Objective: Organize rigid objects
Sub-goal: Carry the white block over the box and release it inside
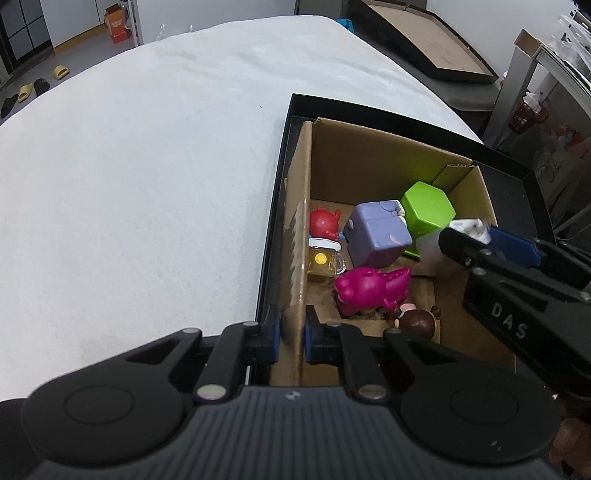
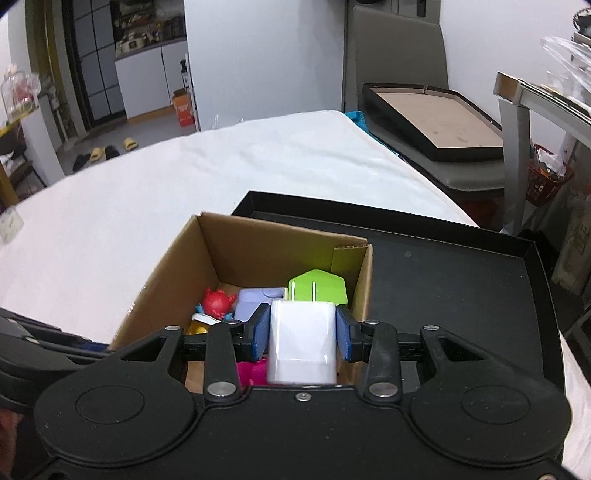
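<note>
Left hand-held gripper (image 1: pixel 291 338) clamped on cardboard box (image 1: pixel 297 229) wall; "DAS"-marked right one (image 2: pixel 302 334) loose around white charger (image 2: pixel 302 341).

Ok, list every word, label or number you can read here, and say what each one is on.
"DAS" – raised letters on the right tongs' black body, seen from the left wrist.
Orange carton on the floor: print too small to read.
White charger, cardboard box and the toys: no readable text.
</note>
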`<action>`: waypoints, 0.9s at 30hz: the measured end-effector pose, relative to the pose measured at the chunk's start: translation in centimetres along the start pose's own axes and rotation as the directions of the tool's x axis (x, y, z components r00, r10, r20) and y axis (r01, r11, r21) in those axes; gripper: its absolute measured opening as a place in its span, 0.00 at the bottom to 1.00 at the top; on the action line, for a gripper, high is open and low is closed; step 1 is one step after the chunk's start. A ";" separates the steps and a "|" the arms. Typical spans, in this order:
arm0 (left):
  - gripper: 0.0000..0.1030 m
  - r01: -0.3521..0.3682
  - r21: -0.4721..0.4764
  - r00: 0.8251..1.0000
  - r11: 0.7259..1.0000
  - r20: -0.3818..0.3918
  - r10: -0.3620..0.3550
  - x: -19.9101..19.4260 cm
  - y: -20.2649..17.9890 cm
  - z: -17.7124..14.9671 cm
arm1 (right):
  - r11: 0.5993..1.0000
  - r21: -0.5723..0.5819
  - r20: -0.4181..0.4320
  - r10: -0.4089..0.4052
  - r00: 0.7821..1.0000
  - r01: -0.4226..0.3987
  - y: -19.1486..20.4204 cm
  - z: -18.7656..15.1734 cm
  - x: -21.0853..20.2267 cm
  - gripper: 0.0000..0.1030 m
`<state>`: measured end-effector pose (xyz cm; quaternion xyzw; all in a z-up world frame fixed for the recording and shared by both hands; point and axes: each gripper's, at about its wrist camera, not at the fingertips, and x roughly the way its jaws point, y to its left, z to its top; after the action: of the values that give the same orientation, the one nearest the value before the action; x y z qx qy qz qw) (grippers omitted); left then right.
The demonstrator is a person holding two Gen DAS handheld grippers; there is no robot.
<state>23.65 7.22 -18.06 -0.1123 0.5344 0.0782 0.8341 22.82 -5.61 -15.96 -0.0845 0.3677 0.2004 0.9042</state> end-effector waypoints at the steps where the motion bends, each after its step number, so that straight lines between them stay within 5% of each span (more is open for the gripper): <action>1: 0.11 0.003 -0.004 1.000 1.000 -0.003 -0.003 0.0 0.1 0.0 | 1.000 -0.007 -0.006 -0.005 1.000 0.005 0.1 -0.1 0.1 0.36; 11: 0.12 -0.003 0.004 1.000 1.000 -0.018 0.003 0.0 -0.2 0.5 | 0.998 -0.055 0.000 -0.035 0.999 0.035 0.4 -0.5 -0.3 0.37; 27: 0.19 -0.016 0.026 1.000 1.000 -0.020 0.017 -2.9 -0.6 0.8 | 0.996 0.085 0.007 -0.021 1.000 0.020 -0.9 0.3 -3.1 0.39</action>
<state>23.30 6.85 -14.99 -0.0978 0.5445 0.0771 0.8294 21.42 -7.25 -13.60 -0.0490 0.3714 0.1758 0.9104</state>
